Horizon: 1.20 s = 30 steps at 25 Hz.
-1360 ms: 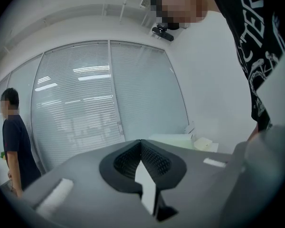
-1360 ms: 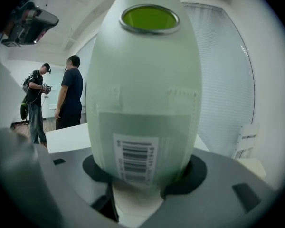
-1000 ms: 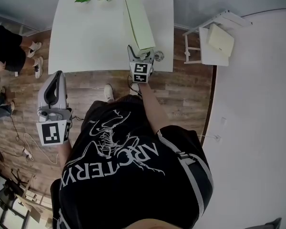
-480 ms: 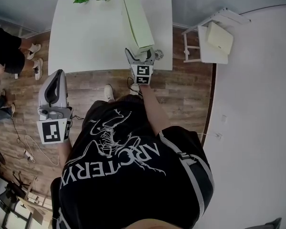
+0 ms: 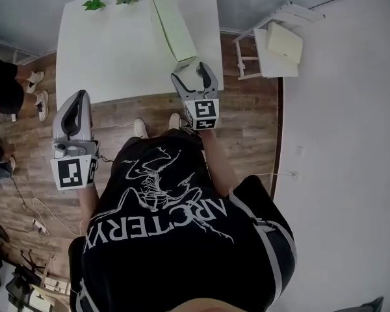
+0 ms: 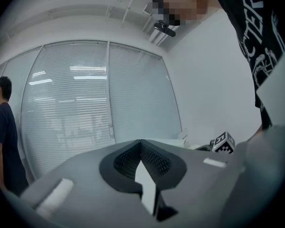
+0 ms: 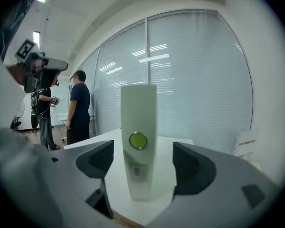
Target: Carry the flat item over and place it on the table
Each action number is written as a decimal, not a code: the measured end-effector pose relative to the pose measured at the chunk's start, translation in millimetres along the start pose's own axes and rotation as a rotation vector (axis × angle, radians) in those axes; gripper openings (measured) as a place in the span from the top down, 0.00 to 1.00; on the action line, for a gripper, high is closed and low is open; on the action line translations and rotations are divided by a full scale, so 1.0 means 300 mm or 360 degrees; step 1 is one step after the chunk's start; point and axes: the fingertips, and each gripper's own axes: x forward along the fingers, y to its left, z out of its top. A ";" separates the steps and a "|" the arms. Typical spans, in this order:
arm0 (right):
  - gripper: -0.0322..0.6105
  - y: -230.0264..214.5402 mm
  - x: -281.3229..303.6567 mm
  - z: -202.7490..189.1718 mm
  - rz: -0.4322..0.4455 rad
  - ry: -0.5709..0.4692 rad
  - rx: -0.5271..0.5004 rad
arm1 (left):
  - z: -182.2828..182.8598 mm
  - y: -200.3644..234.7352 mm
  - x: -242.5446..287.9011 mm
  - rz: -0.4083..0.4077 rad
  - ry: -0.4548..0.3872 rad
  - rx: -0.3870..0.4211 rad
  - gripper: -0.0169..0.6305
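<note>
The flat item (image 5: 173,26) is a long pale green box with a round green spot on its near end (image 7: 138,140). It lies on the white table (image 5: 110,51), near the table's right side, pointing away from me. My right gripper (image 5: 192,75) hangs at the table's near edge, just short of the box's end. It stands open, jaws wide on either side of the box end (image 7: 147,163) and touching nothing. Over the wooden floor to the left, my left gripper (image 5: 75,104) is shut and empty (image 6: 141,158).
Two small green leafy plants (image 5: 94,2) stand at the table's far edge. A white chair (image 5: 273,41) with a pale pad on it stands right of the table. People stand at the left (image 5: 6,90) and beyond the table (image 7: 79,108). Blinds cover the glass wall (image 6: 85,103).
My right gripper has let go of the flat item, opened and drawn back toward me; the item now rests on the table. The left gripper has barely moved.
</note>
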 end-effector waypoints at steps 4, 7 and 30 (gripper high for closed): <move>0.36 -0.023 -0.097 0.153 -0.0057 -0.0055 -0.0038 | 0.000 -0.002 0.027 -0.0024 -0.0045 -0.0009 0.96; 0.70 -0.037 -0.178 0.327 -0.0111 -0.0206 -0.0144 | 0.004 -0.005 0.043 -0.0055 -0.0073 -0.0022 0.96; 0.93 0.046 -0.232 0.748 -0.0039 -0.0514 -0.0232 | 0.081 0.040 0.067 -0.0068 -0.0194 -0.0005 0.96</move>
